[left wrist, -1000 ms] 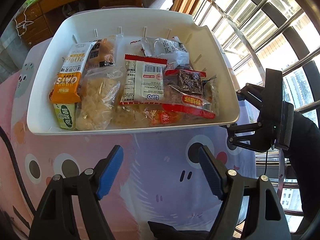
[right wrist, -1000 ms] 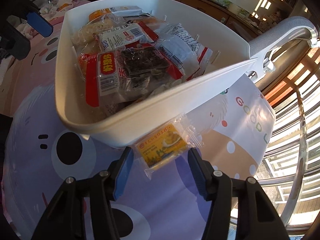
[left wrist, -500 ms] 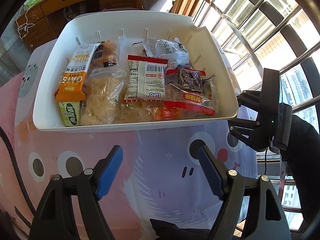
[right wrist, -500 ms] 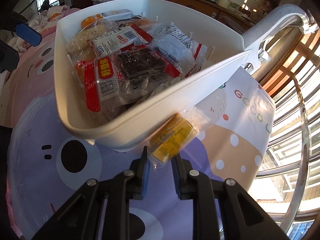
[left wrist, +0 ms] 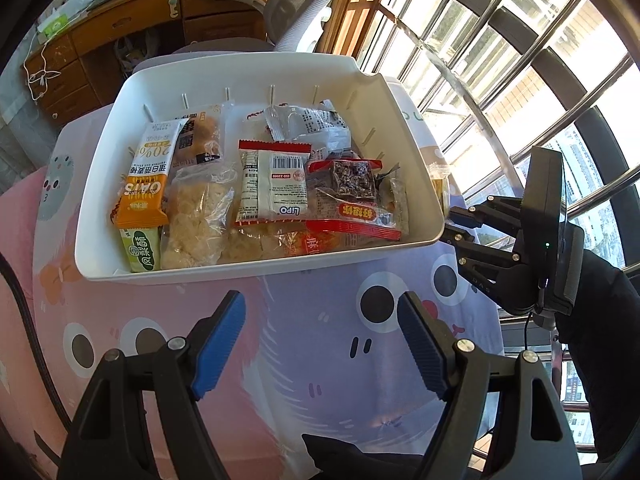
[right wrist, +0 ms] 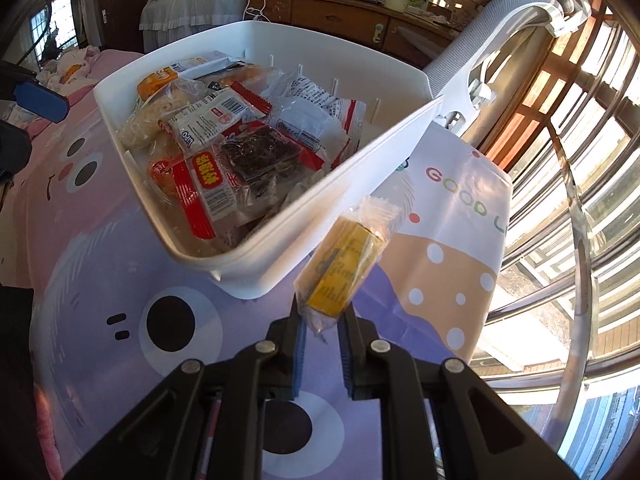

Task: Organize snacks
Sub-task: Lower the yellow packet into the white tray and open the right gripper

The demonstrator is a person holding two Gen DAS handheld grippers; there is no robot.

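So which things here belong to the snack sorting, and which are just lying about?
Part of the job:
- white bin with packets in it
- yellow snack packet, clamped in the right claw, outside the bin
- LIPO packet and orange oat bar in the bin
- left claw, open, holding nothing

Just lying about:
- cartoon tablecloth
- wooden drawers
- grey chair
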